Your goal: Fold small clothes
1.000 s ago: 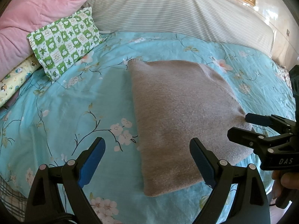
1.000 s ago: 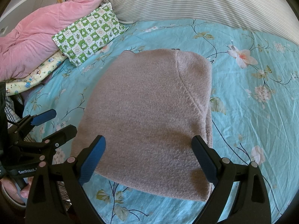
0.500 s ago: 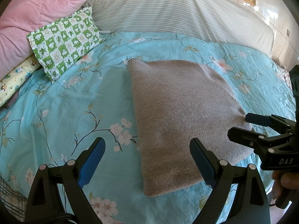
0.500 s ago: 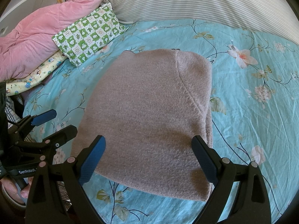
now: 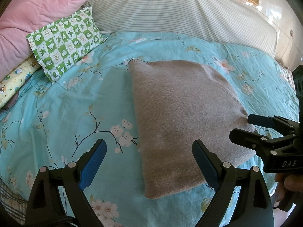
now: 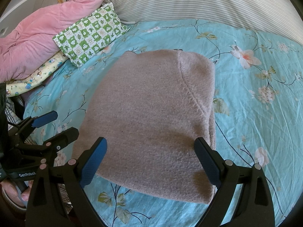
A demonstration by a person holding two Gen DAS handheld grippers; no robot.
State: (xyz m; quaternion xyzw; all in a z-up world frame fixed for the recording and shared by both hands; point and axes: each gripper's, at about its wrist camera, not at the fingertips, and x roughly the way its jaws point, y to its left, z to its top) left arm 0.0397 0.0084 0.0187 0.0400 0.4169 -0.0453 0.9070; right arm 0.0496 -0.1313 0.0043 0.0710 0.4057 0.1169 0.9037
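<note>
A taupe knit sweater lies folded into a flat rectangle on the blue floral bedsheet; the right wrist view shows it too. My left gripper hovers open over the sweater's near left corner, nothing between its blue pads. The right gripper is open above the sweater's near edge, also holding nothing. Each gripper appears in the other's view: the right one at the sweater's right side, the left one at its left side.
A green-and-white checked pillow, a pink quilt and a yellow printed cloth lie at the back left. A large striped pillow spans the head of the bed. A person's hand grips the right gripper's handle.
</note>
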